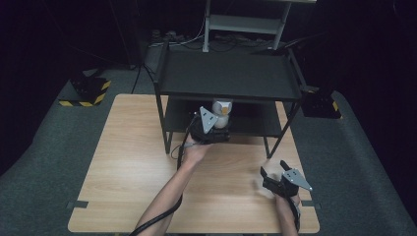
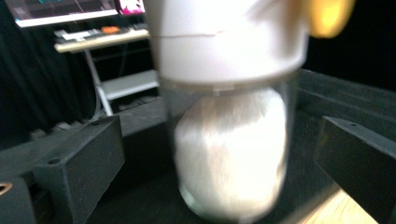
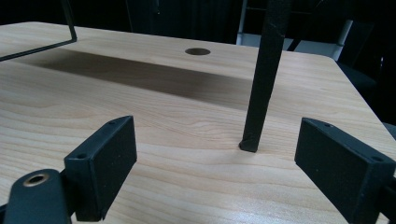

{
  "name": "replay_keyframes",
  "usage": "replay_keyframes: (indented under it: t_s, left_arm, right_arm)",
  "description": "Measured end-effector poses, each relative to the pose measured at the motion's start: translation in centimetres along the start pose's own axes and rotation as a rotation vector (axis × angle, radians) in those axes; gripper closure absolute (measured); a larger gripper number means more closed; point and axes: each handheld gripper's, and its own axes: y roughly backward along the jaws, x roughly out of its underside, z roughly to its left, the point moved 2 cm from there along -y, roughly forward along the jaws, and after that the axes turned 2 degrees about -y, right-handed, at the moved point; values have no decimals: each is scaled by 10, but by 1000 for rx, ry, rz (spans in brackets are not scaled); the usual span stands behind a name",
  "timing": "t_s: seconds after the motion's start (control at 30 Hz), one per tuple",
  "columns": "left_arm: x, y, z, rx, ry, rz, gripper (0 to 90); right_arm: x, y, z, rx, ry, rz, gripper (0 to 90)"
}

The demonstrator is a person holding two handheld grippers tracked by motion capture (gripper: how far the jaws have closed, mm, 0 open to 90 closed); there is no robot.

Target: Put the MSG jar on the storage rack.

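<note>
— Where's the rack (image 1: 228, 76)?
— I see it at the table's (image 1: 128, 162) far middle. A jar (image 1: 222, 112) stands on its lower shelf, front edge.
— Grippers?
— My left gripper (image 1: 216, 129) is just before the jar, jaws either side of it. My right gripper (image 1: 274, 172) is near-right, before the rack's front right leg (image 3: 261, 74).

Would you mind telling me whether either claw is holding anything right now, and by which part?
Nothing is held: the left claw brackets the clear white-lidded jar without touching it; the right claw is open.
</note>
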Motion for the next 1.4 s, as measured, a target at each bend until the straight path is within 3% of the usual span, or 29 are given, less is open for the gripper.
replay_keyframes:
  t_s: [0.13,0.3,0.47,0.57,0.77,0.9,1.0,1.07,1.17,1.4]
  left_arm:
    - [15,27,2,-3,-10,0,20]
    - [42,67,7,-14,-52,25,30]
    - [75,96,17,-53,-27,52,30]
    - [98,109,25,-91,26,104,30]
    - [134,117,36,-165,88,197,30]
    - [150,115,40,-200,125,222,32]
    - [154,112,40,-226,129,228,44]
    - [156,111,41,-235,133,206,46]
    - [155,105,40,-261,124,239,46]
    - [155,104,34,-287,119,247,50]
  right_arm:
    - [0,0,1,1,3,3,121]
    - [-2,-1,1,1,9,13,121]
    - [-3,-2,3,3,21,29,121]
    - [-5,-3,3,5,31,40,121]
    - [-8,-5,6,8,45,66,121]
    - [-9,-6,7,12,50,76,121]
    - [-10,-7,7,13,55,86,121]
    - [-10,-8,8,14,57,90,121]
    - [-11,-8,8,16,56,91,121]
    - [-11,-8,9,18,56,94,121]
